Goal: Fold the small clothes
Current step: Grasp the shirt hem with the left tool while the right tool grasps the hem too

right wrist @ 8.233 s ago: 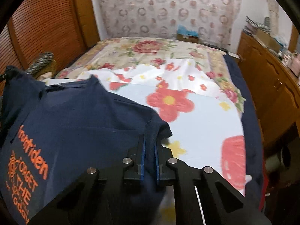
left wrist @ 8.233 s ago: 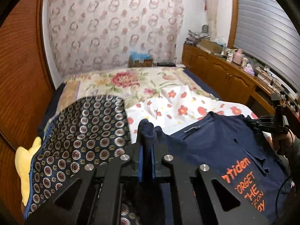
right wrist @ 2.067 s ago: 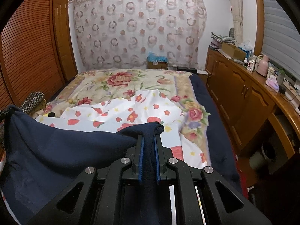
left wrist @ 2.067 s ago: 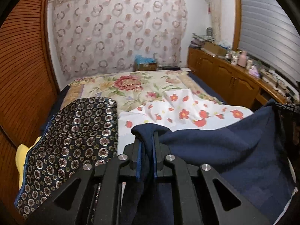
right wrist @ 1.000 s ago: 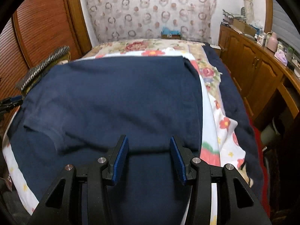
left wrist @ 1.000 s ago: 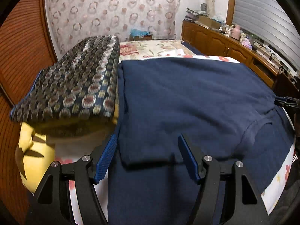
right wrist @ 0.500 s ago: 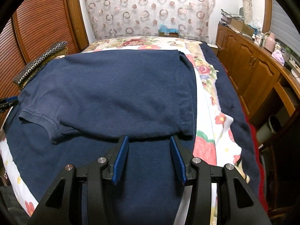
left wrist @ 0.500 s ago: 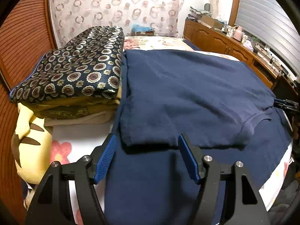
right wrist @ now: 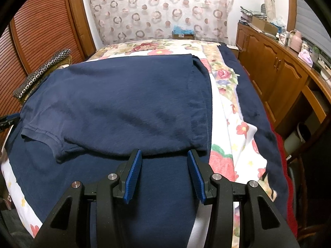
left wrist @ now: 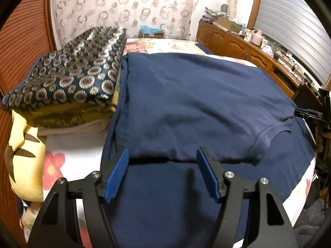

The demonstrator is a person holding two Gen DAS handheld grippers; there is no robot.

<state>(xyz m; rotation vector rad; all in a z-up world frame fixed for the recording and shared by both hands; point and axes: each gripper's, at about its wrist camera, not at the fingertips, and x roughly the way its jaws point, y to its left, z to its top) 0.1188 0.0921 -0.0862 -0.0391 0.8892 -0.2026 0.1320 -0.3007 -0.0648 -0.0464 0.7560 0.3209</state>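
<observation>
Navy T-shirt (left wrist: 196,103) lies on the floral-sheeted bed (right wrist: 238,144), one fold laid over, a sleeve (right wrist: 51,140) showing. Left gripper (left wrist: 162,173) and right gripper (right wrist: 163,173) hover spread wide, empty, at the near edge. Further folds appear to remain.

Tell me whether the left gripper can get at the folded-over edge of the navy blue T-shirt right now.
Probably yes: the left gripper is open, its fingers straddling the navy blue T-shirt's folded edge, nothing between.
</observation>
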